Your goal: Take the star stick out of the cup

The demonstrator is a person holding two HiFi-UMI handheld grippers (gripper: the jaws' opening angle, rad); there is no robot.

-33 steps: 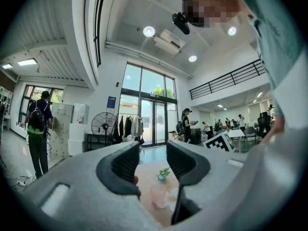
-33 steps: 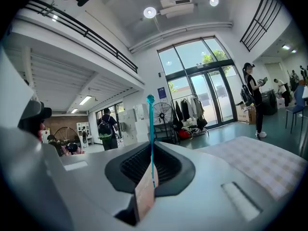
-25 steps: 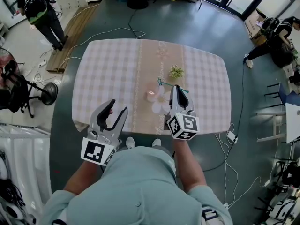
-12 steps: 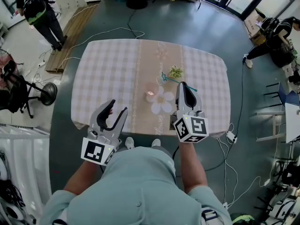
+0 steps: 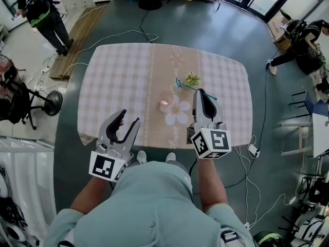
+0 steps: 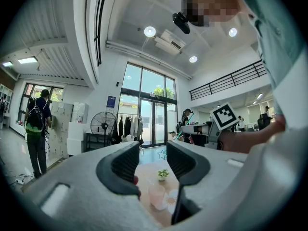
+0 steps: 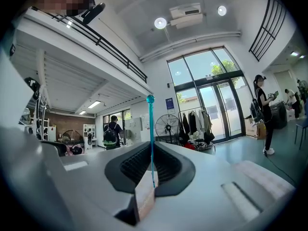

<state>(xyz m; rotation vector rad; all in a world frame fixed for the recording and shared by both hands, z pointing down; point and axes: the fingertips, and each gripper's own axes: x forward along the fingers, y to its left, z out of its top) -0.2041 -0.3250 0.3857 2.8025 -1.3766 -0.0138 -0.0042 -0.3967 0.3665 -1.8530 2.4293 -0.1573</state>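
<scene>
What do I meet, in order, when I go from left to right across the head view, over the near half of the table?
First the left gripper → pink cup → right gripper, shut on the star stick.

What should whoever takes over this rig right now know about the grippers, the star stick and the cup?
Left gripper: jaws apart, empty, held over the table's near edge.
Right gripper: shut on the star stick, held above the table.
Cup: upright on the table by the flower-shaped mat.
Done: the stick is out of the cup.
Left: probably just setting the stick down, if that is wanted.
</scene>
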